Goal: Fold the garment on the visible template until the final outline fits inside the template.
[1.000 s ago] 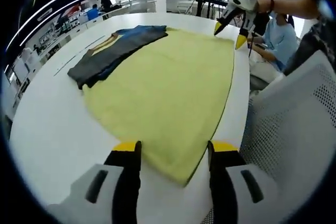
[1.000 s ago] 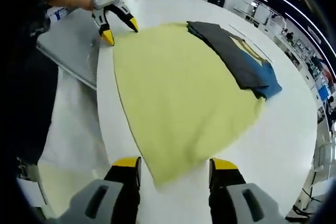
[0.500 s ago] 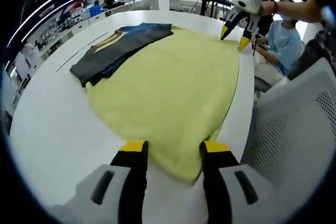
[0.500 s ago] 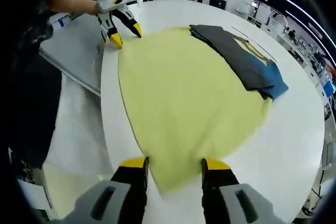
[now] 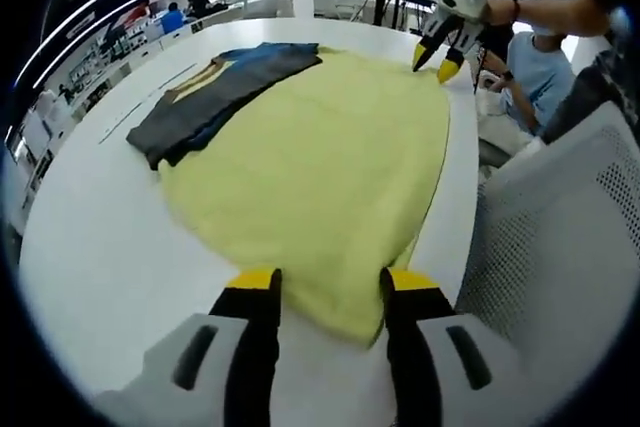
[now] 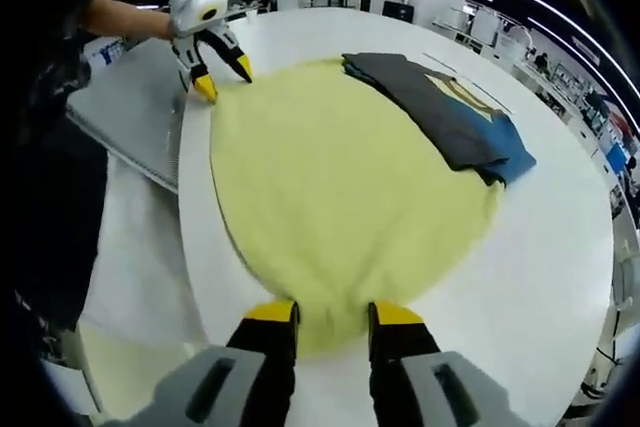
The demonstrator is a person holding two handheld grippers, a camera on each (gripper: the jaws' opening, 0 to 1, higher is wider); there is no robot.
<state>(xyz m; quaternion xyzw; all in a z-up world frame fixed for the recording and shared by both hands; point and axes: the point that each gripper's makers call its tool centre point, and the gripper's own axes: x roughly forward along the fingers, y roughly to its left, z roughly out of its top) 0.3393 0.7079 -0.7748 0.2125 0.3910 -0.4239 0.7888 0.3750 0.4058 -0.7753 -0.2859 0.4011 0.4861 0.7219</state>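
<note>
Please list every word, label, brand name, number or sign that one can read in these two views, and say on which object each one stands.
No text can be read.
The dark garment beside the yellow garment carries a yellow and blue pattern, but no letters can be made out on it.
Any signs in the background room are too small and blurred to read.

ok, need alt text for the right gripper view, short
The right gripper closes its yellow-tipped jaws on the near edge of a yellow garment spread on a white table. The left gripper, held by a person's hand, is at the garment's far corner. A dark folded garment lies along the yellow one's right side.
</note>
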